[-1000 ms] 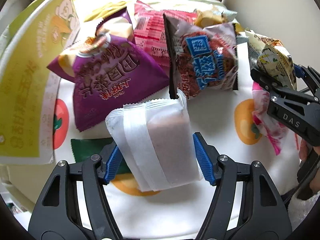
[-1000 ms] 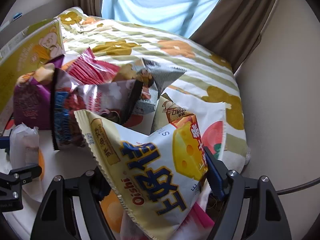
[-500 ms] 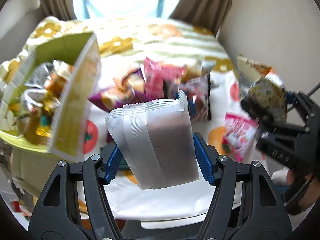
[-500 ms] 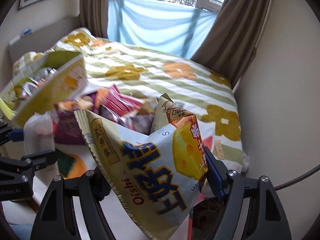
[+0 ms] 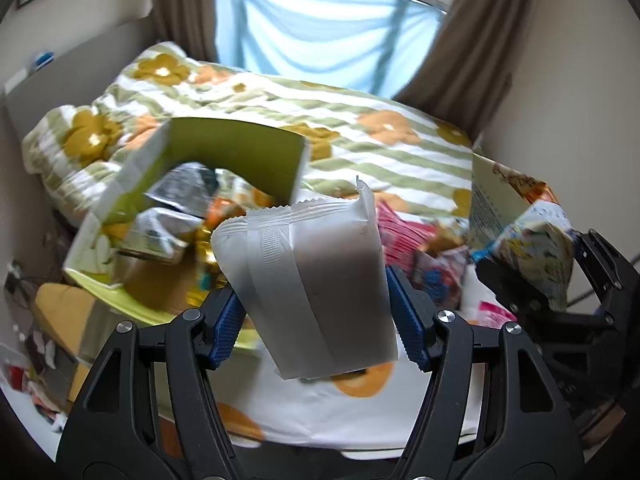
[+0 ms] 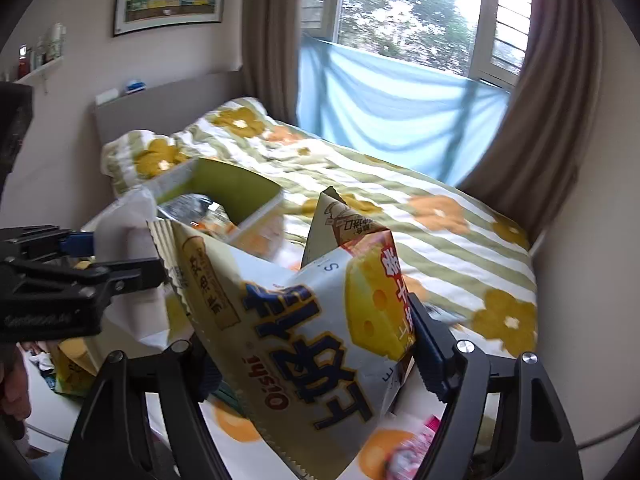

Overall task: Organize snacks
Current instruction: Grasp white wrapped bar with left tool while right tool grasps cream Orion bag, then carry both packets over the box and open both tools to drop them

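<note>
My left gripper (image 5: pixel 318 320) is shut on a white snack packet (image 5: pixel 316 284) with a dark filling, held in the air. It also shows in the right wrist view (image 6: pixel 80 264) at the left. My right gripper (image 6: pixel 316 364) is shut on a cream Oishi cheese snack bag (image 6: pixel 312 328); the bag also shows at the right of the left wrist view (image 5: pixel 532 240). An open yellow-green box (image 5: pixel 180 208) holding several snacks lies ahead on the left (image 6: pixel 224 192). A pile of loose snack bags (image 5: pixel 416 240) lies on the table behind the white packet.
The table has a white cloth with orange fruit prints (image 5: pixel 352 404). Behind it is a bed with a flowered striped cover (image 6: pixel 400 184), a window with curtains (image 6: pixel 400 20), and a wall on the right (image 5: pixel 568 80).
Both grippers rose and drew back from the snack pile with their bags still held. The view tilted up, and the open box and bed came into sight.
</note>
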`<act>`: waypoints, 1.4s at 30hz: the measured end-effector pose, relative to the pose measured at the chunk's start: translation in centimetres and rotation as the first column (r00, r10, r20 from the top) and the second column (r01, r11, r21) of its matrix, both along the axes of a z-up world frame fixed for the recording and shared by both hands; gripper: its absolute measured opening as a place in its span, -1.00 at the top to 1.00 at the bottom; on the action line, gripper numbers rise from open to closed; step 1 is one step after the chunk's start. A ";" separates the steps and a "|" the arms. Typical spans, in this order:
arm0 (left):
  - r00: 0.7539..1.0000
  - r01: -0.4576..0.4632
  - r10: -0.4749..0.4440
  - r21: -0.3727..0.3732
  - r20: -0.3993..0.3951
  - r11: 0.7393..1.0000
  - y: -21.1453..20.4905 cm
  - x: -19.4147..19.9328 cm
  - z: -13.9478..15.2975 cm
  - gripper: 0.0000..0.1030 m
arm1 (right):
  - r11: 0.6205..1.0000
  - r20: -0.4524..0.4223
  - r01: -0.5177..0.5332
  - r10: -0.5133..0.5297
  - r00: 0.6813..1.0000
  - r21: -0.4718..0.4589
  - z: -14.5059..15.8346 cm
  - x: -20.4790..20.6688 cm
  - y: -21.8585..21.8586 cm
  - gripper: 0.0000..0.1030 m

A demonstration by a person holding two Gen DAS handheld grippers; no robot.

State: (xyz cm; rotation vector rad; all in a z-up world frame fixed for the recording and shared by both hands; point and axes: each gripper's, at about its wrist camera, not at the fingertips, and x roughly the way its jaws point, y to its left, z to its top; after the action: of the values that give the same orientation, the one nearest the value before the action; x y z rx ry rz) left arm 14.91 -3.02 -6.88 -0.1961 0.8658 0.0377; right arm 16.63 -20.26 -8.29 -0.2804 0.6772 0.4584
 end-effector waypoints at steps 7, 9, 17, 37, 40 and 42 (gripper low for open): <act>0.999 -0.034 0.034 0.021 -0.027 0.999 7.5 2.1 -1.1 -0.22 | 0.998 -0.018 -0.054 0.054 0.998 0.018 -0.3 0.5 6.4 -0.43; 0.998 -0.030 0.031 0.026 -0.056 0.999 9.6 2.8 -1.6 -0.22 | 0.998 -0.030 -0.050 0.051 0.998 0.023 -0.6 0.7 8.6 -0.43; 0.989 0.029 -0.021 0.052 -0.144 0.998 16.0 5.6 -4.5 -0.22 | 0.999 -0.102 -0.038 0.041 0.994 0.026 -2.1 2.7 16.4 -0.43; 0.957 0.251 -0.242 0.042 -0.158 0.967 20.4 6.7 -6.6 -0.84 | 0.968 -0.206 0.214 -0.185 0.961 0.128 -4.3 3.0 19.7 -0.43; 0.957 0.249 -0.243 0.017 -0.156 0.968 21.4 7.0 -6.1 -0.84 | 0.968 -0.202 0.219 -0.192 0.960 0.121 -4.1 2.6 20.0 -0.43; 0.958 0.248 -0.244 0.008 -0.152 0.969 21.5 7.2 -5.9 -0.84 | 0.970 -0.199 0.214 -0.189 0.962 0.117 -4.2 2.6 20.3 -0.43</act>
State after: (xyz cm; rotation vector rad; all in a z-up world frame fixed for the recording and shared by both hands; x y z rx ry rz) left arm 22.10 18.45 -12.82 -0.0595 1.0343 -0.1704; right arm 19.21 0.03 -12.49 -0.0360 0.8437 0.3358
